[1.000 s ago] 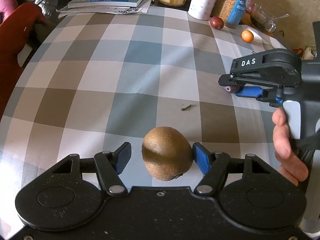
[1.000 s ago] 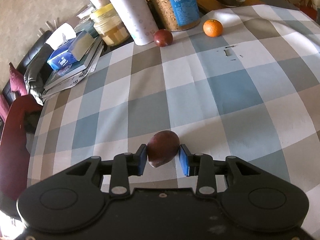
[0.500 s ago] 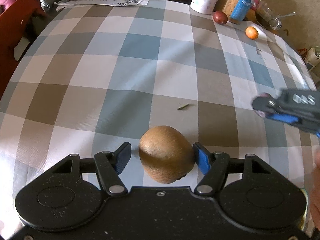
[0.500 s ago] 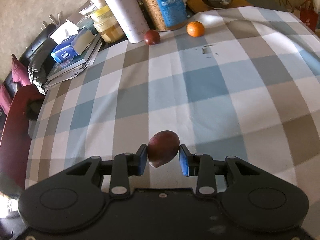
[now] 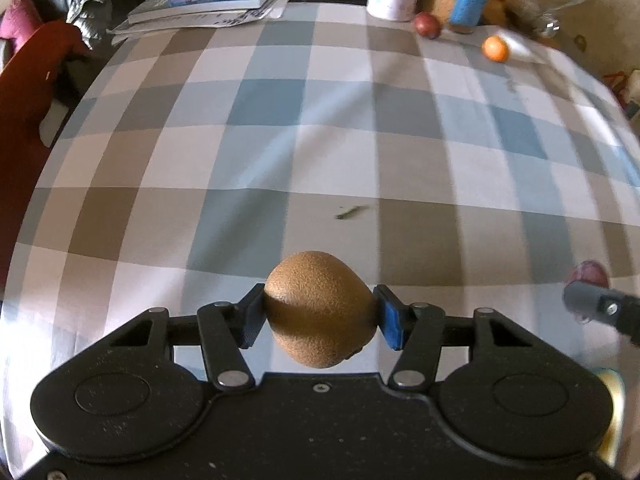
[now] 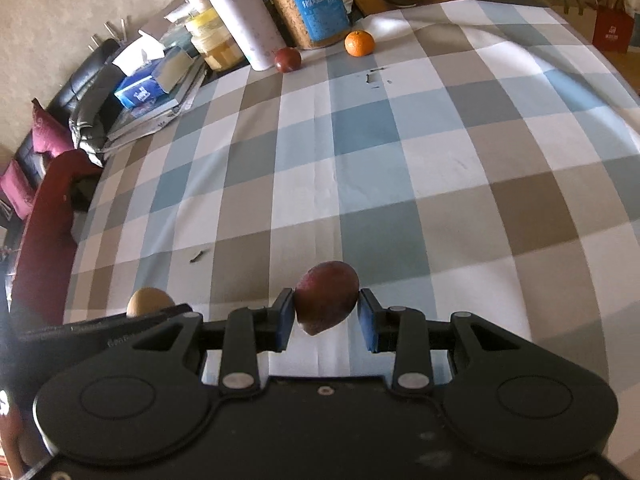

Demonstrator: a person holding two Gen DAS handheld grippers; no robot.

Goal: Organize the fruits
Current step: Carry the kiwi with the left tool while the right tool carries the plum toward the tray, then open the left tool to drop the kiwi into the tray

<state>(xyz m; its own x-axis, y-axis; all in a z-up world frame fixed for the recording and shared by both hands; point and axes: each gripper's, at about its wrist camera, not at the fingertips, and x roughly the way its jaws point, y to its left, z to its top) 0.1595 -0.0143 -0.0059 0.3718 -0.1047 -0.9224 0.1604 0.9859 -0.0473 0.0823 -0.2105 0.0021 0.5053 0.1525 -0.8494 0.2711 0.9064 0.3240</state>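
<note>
Checked cloth in blue, grey and white is covering the table (image 6: pixel 420 168), with books, a tissue box, jars and a tall bottle crowding its far edge. Risk is lying mostly in the grips: the kiwi (image 5: pixel 320 312) is sitting rounded and wider than the blue pads pinching it, so any easing of the squeeze or a quick swing could be letting it roll out and drop to the cloth. The left hand-held gripper (image 5: pixel 320 316) is spreading fairly wide, its jaws pressing on both sides of the kiwi above the table. The right hand-held gripper (image 6: pixel 326 314) is narrower, clamping a dark red fruit (image 6: pixel 326 300) that looks like a plum or passion fruit; its tapered lower end is hanging below the pads, so it could be pivoting or slipping. Both tools are close together, and bumping is possible. A mandarin (image 6: pixel 359 43) and another dark red fruit (image 6: pixel 287 60) are waiting beside the jars, well apart from both.
</note>
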